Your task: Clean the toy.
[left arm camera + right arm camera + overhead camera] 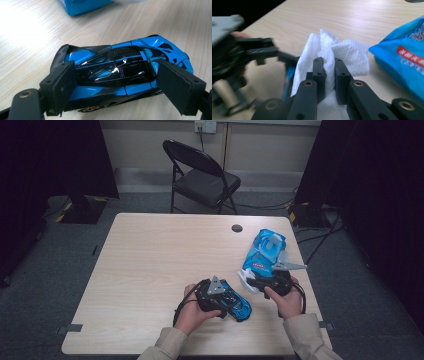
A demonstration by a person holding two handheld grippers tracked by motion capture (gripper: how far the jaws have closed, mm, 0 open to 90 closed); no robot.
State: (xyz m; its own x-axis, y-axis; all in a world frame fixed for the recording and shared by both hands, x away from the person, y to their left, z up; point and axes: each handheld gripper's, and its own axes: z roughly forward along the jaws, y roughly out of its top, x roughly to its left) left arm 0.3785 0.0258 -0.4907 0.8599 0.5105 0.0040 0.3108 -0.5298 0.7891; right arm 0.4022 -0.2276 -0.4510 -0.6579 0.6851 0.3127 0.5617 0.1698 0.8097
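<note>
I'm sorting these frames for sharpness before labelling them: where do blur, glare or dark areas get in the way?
High view: room edges fall into deep shadow, the table evenly lit. Left gripper view: sharp, but glare whitens the wood at upper left and glints streak the toy car. Right gripper view: the wet wipe is crisp, the left gripper motion-blurred.

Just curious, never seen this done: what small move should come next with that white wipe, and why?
Probably carry the white wipe, pinched in the right tongs, across to the blue toy car and wipe it; the left tongs straddle the car as if steadying it.
</note>
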